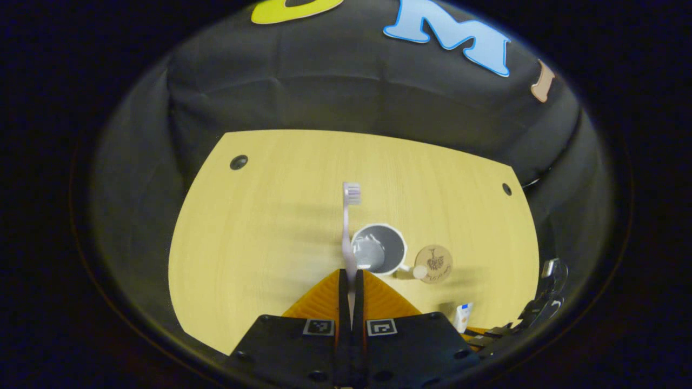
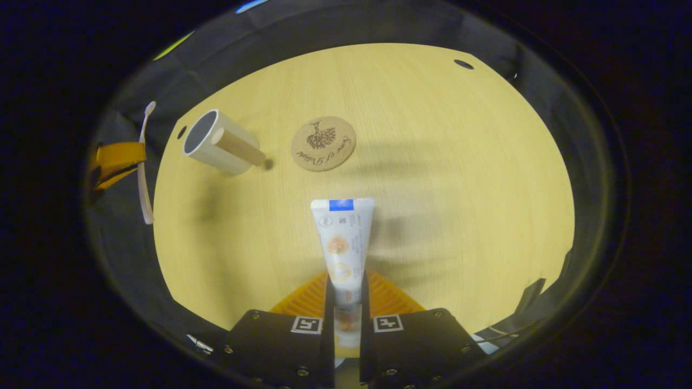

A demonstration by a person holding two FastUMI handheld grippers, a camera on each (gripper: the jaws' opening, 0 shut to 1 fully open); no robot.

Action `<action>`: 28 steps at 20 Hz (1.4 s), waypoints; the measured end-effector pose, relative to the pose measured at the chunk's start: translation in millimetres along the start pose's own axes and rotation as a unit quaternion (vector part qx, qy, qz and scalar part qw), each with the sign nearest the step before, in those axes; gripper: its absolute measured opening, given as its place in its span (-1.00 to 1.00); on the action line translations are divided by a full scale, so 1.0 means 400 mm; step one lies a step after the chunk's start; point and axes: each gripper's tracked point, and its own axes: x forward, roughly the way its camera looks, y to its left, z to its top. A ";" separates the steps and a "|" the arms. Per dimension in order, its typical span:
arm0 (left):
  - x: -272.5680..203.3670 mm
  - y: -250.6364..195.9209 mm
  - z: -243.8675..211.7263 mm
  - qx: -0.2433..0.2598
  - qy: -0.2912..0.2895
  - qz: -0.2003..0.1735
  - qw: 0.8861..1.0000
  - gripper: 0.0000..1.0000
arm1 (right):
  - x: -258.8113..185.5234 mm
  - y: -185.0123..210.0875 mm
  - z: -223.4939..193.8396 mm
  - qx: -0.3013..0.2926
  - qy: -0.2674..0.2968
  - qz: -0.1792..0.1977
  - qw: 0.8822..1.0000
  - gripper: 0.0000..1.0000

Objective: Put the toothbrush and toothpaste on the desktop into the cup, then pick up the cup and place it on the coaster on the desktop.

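My left gripper point(image 1: 351, 289) is shut on the handle of a pale toothbrush point(image 1: 347, 227), which points forward with its bristle head far from me, above the table. Just right of it stands the white cup point(image 1: 380, 248) with a side handle, its inside grey. The round cork coaster point(image 1: 433, 263) lies right of the cup. My right gripper point(image 2: 346, 294) is shut on a white toothpaste tube point(image 2: 343, 240), flat crimped end forward, held over the table. In the right gripper view the cup point(image 2: 219, 142) and coaster point(image 2: 323, 143) lie ahead, and the left gripper point(image 2: 116, 159) with the toothbrush point(image 2: 143, 173) is at far left.
The light wooden desktop point(image 1: 259, 243) has a dark hole at each far corner point(image 1: 238, 161). The booth's black cloth wall closes it in behind and at the sides. In the left gripper view the right gripper point(image 1: 540, 308) with the toothpaste tube point(image 1: 463, 316) sits at lower right.
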 end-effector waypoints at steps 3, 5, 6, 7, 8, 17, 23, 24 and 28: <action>0.019 -0.019 0.068 0.014 -0.015 -0.007 1.000 -0.84 | -0.014 0.005 0.005 0.011 -0.007 0.004 1.000 -0.61; 0.040 -0.029 0.105 0.026 -0.026 -0.010 0.999 -0.85 | -0.034 0.017 0.021 0.019 -0.017 0.011 1.000 -0.62; 0.049 -0.038 0.113 0.032 -0.031 -0.013 0.999 -0.85 | -0.050 0.024 0.035 0.022 -0.024 0.015 0.999 -0.61; 0.058 -0.048 0.122 0.037 -0.033 -0.016 0.999 -0.74 | -0.062 0.030 0.049 0.025 -0.031 0.019 0.999 -0.62; 0.073 -0.056 0.131 0.041 -0.034 -0.016 0.998 -0.84 | -0.080 0.040 0.065 0.028 -0.040 0.024 0.999 -0.61; 0.153 -0.127 0.204 0.040 -0.084 -0.047 0.995 -0.85 | -0.171 0.057 0.136 0.047 -0.082 0.040 0.995 -0.61; 0.186 -0.101 0.204 0.043 -0.106 -0.035 0.993 -0.84 | -0.199 0.052 0.172 0.059 -0.098 0.042 0.993 -0.61; 0.198 -0.101 0.196 0.043 -0.103 -0.036 0.993 -0.84 | -0.205 0.048 0.179 0.060 -0.100 0.042 0.992 -0.61; 0.229 -0.077 0.135 0.042 -0.095 -0.033 0.994 -0.84 | -0.211 0.041 0.189 0.065 -0.105 0.040 0.992 -0.61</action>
